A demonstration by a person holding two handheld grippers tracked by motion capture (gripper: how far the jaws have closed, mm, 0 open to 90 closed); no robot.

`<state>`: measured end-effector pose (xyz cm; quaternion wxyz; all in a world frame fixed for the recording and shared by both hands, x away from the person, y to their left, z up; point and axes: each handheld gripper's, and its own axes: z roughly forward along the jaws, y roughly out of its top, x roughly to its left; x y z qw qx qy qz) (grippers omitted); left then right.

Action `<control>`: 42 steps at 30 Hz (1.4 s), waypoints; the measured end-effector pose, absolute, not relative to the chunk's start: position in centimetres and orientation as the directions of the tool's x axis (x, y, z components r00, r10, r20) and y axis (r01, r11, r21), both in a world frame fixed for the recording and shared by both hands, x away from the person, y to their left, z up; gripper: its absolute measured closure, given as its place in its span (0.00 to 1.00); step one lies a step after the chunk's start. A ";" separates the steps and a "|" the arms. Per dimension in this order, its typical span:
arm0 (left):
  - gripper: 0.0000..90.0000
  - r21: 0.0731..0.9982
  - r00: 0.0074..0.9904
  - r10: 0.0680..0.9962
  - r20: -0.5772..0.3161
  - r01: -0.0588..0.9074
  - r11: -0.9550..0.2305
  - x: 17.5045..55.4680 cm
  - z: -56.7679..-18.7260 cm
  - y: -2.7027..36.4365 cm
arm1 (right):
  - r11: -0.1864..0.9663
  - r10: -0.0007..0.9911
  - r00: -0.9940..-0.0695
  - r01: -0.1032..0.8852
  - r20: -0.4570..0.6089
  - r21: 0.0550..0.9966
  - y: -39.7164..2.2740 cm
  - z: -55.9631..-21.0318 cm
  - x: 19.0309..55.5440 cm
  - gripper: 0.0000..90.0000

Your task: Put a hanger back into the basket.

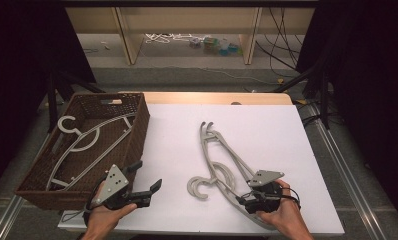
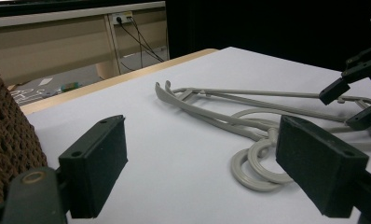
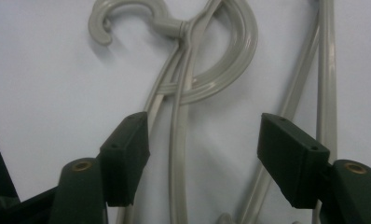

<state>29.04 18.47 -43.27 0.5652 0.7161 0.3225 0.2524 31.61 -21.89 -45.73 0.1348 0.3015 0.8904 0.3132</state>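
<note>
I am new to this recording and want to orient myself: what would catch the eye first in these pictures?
First, the grey hangers lying stacked on the white table, with the right gripper lowered over their arms, jaws open astride them. Next, the brown woven basket at the table's left edge, which already holds another hanger. The left gripper waits open beside the basket.

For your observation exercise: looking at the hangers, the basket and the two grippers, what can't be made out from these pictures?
- High view: the right gripper covers the grey hangers' near ends; how many are stacked is unclear.
- High view: the basket wall hides part of its hanger.
- Right gripper view: the bottom edge cuts off the hanger bars.
</note>
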 end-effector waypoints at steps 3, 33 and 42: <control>0.18 0.970 0.665 0.747 0.006 0.177 -0.166 29.0 -43.2 18.5 | 0.638 0.613 -0.789 0.456 -0.050 0.620 -21.7 -45.9 31.7 0.47; 0.19 0.964 0.683 0.730 0.010 0.188 -0.188 29.0 -43.4 18.1 | 0.727 0.573 -0.820 0.500 -0.013 0.470 -18.4 -46.6 34.3 0.88; 0.19 0.965 0.681 0.732 0.006 0.188 -0.183 29.0 -43.3 18.2 | 0.708 0.608 -0.792 0.509 -0.056 0.490 -19.4 -45.0 34.2 0.91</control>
